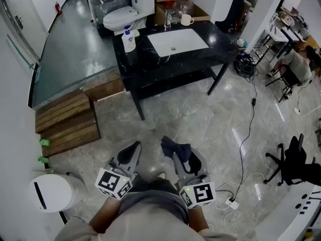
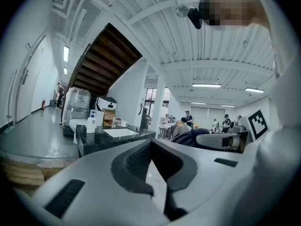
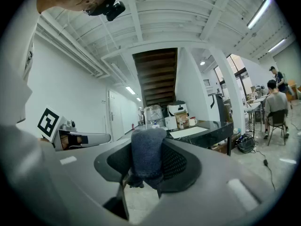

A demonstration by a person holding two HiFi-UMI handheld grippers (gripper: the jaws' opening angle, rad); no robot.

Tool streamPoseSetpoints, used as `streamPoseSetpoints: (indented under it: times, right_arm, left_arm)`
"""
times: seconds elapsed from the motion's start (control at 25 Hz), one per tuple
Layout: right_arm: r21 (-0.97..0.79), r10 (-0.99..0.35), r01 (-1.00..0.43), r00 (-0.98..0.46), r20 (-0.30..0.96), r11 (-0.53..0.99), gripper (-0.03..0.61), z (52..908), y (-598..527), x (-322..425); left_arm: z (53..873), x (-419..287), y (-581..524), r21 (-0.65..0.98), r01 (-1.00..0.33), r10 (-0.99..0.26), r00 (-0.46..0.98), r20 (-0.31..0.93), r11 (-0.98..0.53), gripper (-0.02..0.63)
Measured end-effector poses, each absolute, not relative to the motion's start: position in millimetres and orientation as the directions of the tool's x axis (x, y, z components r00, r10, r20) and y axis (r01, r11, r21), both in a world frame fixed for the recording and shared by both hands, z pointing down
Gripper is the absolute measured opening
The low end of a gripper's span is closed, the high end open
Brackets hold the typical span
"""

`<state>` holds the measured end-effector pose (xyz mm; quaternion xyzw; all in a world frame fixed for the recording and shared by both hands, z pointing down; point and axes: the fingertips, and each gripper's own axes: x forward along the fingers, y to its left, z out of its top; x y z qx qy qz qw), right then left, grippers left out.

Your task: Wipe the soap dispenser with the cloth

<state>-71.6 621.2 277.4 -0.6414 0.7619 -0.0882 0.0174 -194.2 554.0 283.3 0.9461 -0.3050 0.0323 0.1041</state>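
Observation:
The soap dispenser point(image 1: 129, 38), white with a blue label, stands on the left end of a black table point(image 1: 200, 51) beside a white sink point(image 1: 178, 41), far ahead of me. It also shows small in the left gripper view as the soap dispenser point(image 2: 91, 124). My right gripper point(image 1: 176, 154) is shut on a dark blue cloth point(image 1: 175, 147), held low in front of my body. In the right gripper view the cloth point(image 3: 148, 157) is bunched between the jaws of the right gripper point(image 3: 148, 147). My left gripper point(image 1: 133, 148) is shut with nothing in it, as the left gripper point(image 2: 150, 144) view confirms.
A mug point(image 1: 186, 19) sits at the table's back. A toilet point(image 1: 123, 16) stands behind it. Wooden steps point(image 1: 67, 122) lie to the left and a white bin point(image 1: 50, 192) near my left side. Cables point(image 1: 246, 134) and a black chair point(image 1: 293, 162) occupy the floor on the right.

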Motion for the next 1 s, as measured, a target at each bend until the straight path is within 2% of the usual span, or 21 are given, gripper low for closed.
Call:
streamPoseSetpoints:
  times: [0.52, 1.0]
  right_arm:
    - [-0.192, -0.966, -0.963, -0.219, 0.14, 0.19, 0.153, 289.7, 610.5, -74.1]
    - [-0.157, -0.959, -0.964, -0.239, 0.154, 0.215, 0.164, 276.8, 525.1, -60.8]
  left_arm:
    - [296.2, -185.1, 551.9, 0.211, -0.586, -0.56, 0.81, 0.173, -0.783, 0.006]
    - [299.0, -171.0, 458.1, 0.265, -0.597, -0.58, 0.801, 0.147, -0.757, 0.006]
